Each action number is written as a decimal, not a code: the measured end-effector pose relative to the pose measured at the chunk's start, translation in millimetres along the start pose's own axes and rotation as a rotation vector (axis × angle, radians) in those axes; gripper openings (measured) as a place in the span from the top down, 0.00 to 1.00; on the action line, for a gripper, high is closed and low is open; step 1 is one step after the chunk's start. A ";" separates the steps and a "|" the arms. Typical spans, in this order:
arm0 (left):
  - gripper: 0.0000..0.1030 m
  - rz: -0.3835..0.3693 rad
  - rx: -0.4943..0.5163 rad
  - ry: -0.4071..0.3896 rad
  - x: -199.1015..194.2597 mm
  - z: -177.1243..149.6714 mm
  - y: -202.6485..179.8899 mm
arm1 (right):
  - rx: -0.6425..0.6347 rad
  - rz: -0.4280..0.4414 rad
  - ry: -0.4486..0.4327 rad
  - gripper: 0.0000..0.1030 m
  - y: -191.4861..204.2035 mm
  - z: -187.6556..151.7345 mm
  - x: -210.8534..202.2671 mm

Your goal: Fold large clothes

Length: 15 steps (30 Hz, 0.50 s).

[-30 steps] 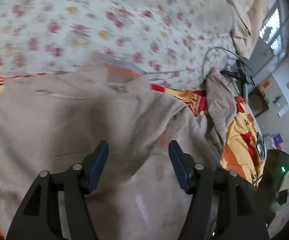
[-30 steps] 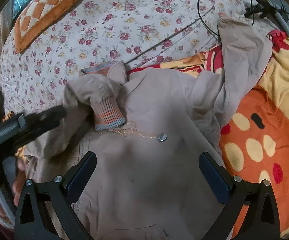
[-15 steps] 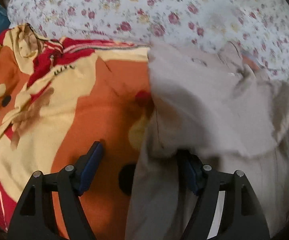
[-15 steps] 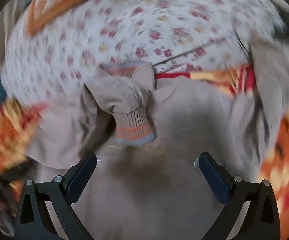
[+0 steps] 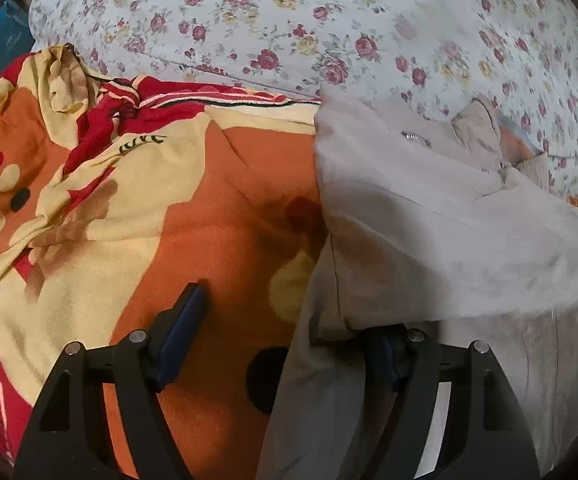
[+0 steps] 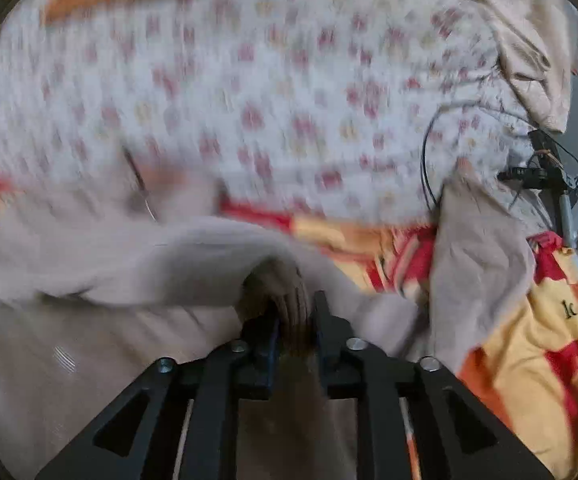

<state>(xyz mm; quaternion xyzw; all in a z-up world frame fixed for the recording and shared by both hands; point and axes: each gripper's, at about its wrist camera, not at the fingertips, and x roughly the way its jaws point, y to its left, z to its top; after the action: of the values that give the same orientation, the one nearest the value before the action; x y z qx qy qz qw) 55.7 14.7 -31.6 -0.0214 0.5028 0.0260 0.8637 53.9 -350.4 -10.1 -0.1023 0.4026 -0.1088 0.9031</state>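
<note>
Left wrist view: a beige jacket lies on a bed, over an orange, yellow and red blanket that covers the near part of the bed. Beyond the blanket, a white sheet with red flowers runs to the far edge of the bed. The jacket fills the right half of this view, its left edge falling across the blanket. The left gripper points down at that edge with its fingers spread apart. The left finger rests over bare blanket; the right finger is partly hidden under a fold of the jacket. The jacket's edge lies between the two fingers, and the left finger does not touch it.

Right wrist view, blurred by motion: the right gripper has its fingers nearly together and closing, with a bunched fold of the jacket, showing ribbed knit, pinched between the pads. One sleeve stretches away toward the right side of the bed, lying across the blanket. Black cables rest on the flowered sheet near the bed's far right edge.
</note>
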 end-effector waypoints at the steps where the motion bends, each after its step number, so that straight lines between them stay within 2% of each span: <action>1: 0.28 -0.003 -0.003 0.008 -2.8 -1.8 1.0 | -0.037 0.011 0.066 0.73 0.9 -7.6 10.0; 2: 0.28 -0.009 -0.008 0.013 -6.4 -3.9 3.0 | -0.054 0.047 0.113 0.67 -1.3 -15.8 12.3; 3: 0.28 -0.017 -0.016 0.017 -10.7 -5.9 5.7 | -0.046 0.074 0.119 0.61 -7.3 -22.5 5.8; 5: 0.28 -0.016 -0.028 0.002 -23.0 -8.8 11.1 | -0.009 0.099 0.093 0.35 -23.9 -33.1 -15.3; 8: 0.28 -0.014 -0.043 -0.061 -41.0 -7.0 11.7 | 0.088 0.141 0.073 0.33 -50.8 -41.0 -44.0; 10: 0.28 -0.005 -0.051 -0.124 -52.2 -4.4 7.8 | 0.181 0.199 0.067 0.33 -67.1 -37.3 -56.8; 13: 0.28 -0.019 -0.043 -0.171 -57.7 -1.8 -0.8 | 0.304 0.323 0.016 0.33 -79.9 -23.6 -71.2; 15: 0.28 -0.053 -0.032 -0.175 -54.6 0.2 -7.4 | 0.302 0.321 0.009 0.33 -75.6 -9.9 -70.4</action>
<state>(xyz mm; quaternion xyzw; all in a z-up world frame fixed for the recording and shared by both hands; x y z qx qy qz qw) 29.4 6.0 16.1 -0.0461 0.4243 0.0132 0.9042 -8.0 -404.0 53.7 0.0999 0.3970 -0.0228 0.9121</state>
